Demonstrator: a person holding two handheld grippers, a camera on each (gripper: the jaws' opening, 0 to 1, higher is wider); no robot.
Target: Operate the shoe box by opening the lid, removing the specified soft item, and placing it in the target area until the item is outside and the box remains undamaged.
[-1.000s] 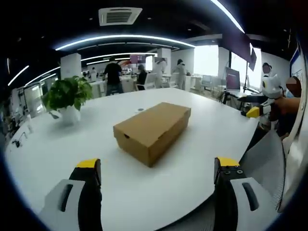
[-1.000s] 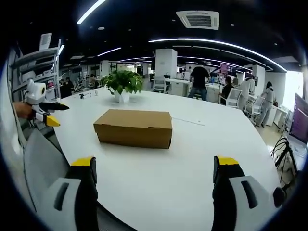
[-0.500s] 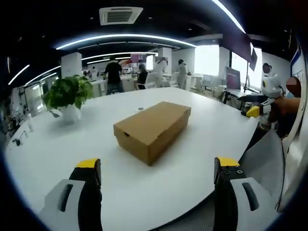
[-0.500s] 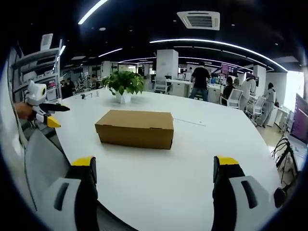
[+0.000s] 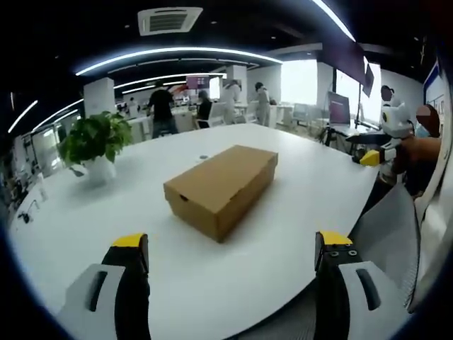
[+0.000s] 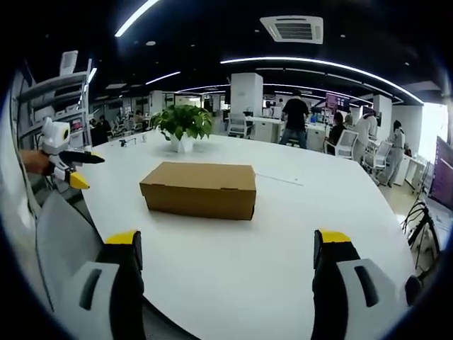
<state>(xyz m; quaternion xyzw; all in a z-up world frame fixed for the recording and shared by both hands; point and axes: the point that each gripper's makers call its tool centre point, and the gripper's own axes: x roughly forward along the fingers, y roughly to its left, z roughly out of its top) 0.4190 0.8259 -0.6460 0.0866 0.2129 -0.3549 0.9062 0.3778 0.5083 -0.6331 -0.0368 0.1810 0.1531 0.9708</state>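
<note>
Shoe box (image 5: 221, 189), lid closed, on white desk (image 5: 85, 219): ahead of both spread tongs, left (image 5: 232, 263) facing a corner, right (image 6: 228, 263) broadside to its long axis.

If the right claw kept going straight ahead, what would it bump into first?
Most likely the closed brown cardboard shoe box on the round white table. It lies ahead of the open right claw, a little to the left, with bare tabletop between, though depth is hard to judge.

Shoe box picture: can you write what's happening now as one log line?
shoe box: lid shut, on white table | left gripper: open, short of box | right gripper: open, short of box | potted plant: behind box
</note>
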